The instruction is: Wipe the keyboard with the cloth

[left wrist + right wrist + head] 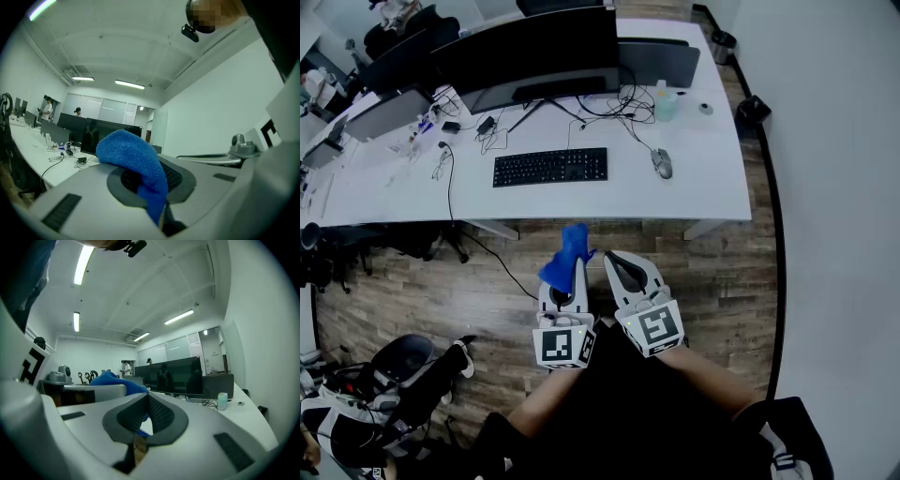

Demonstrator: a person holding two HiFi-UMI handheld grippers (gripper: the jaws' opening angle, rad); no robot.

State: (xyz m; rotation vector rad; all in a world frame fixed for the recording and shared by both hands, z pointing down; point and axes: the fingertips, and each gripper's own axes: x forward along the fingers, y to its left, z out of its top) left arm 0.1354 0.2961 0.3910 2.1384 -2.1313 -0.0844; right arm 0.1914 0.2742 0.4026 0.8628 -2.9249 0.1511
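Pinching a blue cloth (565,255), the left gripper (578,270) hovers before the keyboard (550,167).

Blue cloth (566,253) bunched, black keyboard (550,167) lying flat

Bare desk (581,202) lies before the keyboard (550,167); mouse (662,163) stands right, cables (623,101) and monitor (525,52) behind.

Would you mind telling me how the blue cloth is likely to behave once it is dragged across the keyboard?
Probably floppy: the cloth droops over the left tool that pinches it. Its fuzzy weave suggests it is light and grippy, so it may bunch on the keyboard rather than slide flat.
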